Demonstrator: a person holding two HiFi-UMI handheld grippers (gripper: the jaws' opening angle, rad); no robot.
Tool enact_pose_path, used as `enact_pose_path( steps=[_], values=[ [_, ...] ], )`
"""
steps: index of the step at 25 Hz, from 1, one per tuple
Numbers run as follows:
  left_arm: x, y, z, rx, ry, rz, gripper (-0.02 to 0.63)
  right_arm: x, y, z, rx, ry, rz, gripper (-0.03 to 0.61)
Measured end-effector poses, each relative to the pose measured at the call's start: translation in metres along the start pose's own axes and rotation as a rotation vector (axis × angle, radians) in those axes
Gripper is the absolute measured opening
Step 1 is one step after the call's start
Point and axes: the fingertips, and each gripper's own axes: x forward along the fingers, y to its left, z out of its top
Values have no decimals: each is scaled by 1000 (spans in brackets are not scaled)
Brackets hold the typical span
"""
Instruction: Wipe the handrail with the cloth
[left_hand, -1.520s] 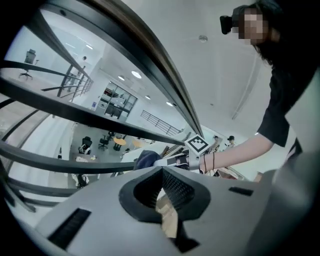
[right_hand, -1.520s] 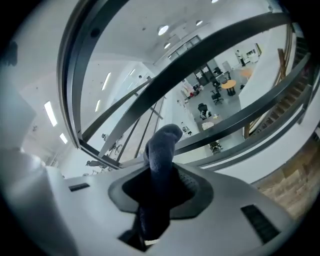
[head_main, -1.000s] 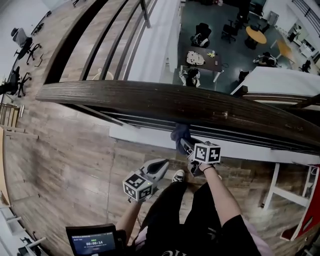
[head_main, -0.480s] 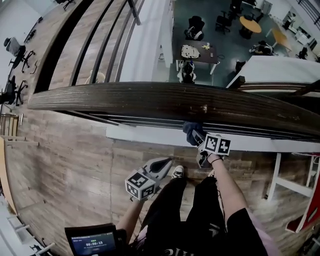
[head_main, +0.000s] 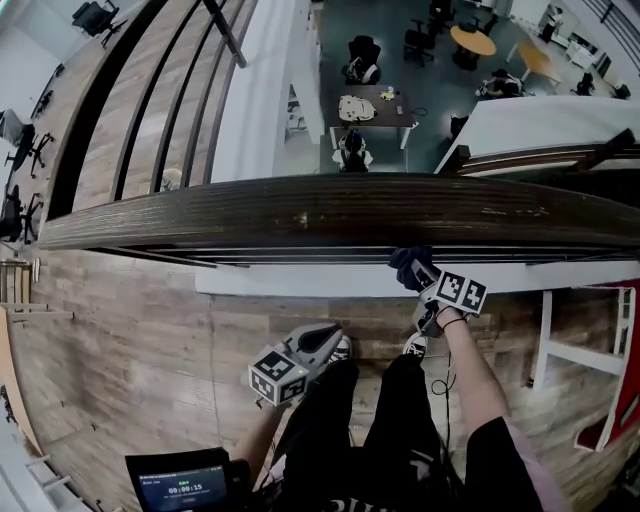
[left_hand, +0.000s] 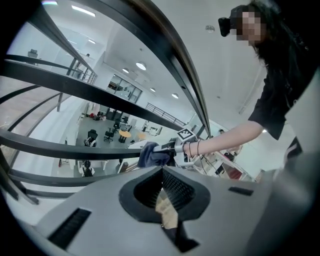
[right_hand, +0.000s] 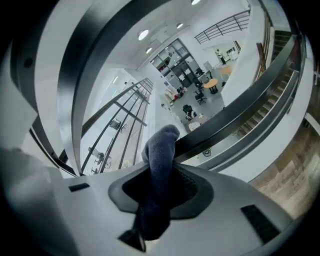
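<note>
A broad dark wooden handrail runs left to right across the head view, above an open atrium. My right gripper is shut on a dark blue cloth and holds it just under the rail's near edge, right of centre. In the right gripper view the cloth stands up between the jaws, its tip against a dark bar. My left gripper hangs lower, near the person's legs, with its jaws shut and nothing in them. The left gripper view shows the cloth at a distance.
Dark metal bars run beneath the handrail. Beyond it lies a lower floor with desks and chairs. A white frame stands at the right on the wooden floor. A small screen shows at bottom left.
The right gripper with the cloth has slid to the right along the rail's near edge. The left gripper has stayed about where it was.
</note>
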Motion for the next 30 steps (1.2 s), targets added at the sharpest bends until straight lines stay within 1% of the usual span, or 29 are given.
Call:
enact_pose_path(
  steps=[4,7,13,18,22,27,30],
  values=[
    [44,-32,-18,19,43,-27,1,-36,-59,20,16,-29,-20,98],
    [80,-55,-23,32,67,-45,0,-61,-104,39,23,-48,-39,98],
    [154,-108,-21,66,98,-101,0,-116,-192,85,53,-99,-83,98],
    [214,-154,-10,99,110,-151,0,-161,-263,127,73,-149,-118,98],
    [250,-189,-2,129,124,-187,0,-195,-318,159,73,-177,-158,98],
    [281,-220,-11,132,190,-210,0,-240,-381,203,66,-208,-190,98],
    [299,-231,-16,138,229,-219,0,-259,-416,226,70,-223,-220,98]
  ],
)
